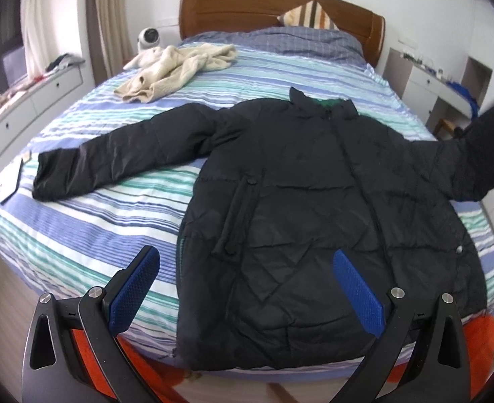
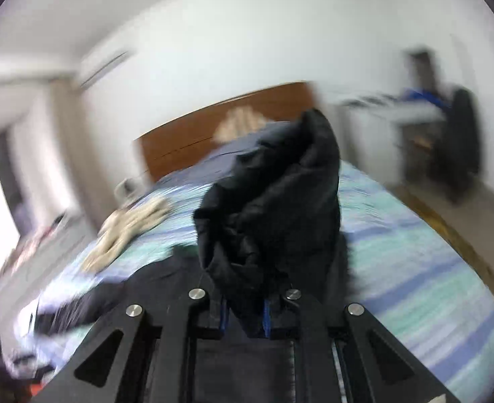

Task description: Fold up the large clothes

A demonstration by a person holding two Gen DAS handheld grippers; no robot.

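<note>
- Nearest, the left tongs hovered with their blue pads wide apart above the hem of a black puffer jacket, gripping nothing.
- Close by in the right wrist view, the right tongs were clamped tight on the cuff of the jacket's right sleeve, which rose bunched in front of the lens; that view was blurred.
- Beneath both, the jacket lay face up on the striped bed, its body flat, hem at the near edge and collar towards the headboard.
- Further left, the other sleeve stretched out flat across the sheet, untouched.
- At the right edge of the left wrist view, the gripped sleeve appeared lifted off the bed.
- Judged from this, folding had barely begun: one sleeve was picked up but not yet laid across the body, and the other sleeve and the body fold remained.
- Beyond the jacket, a cream garment lay crumpled and unfolded, so it probably awaited its turn.
- Farthest, a wooden headboard and a striped pillow closed the scene.
</note>
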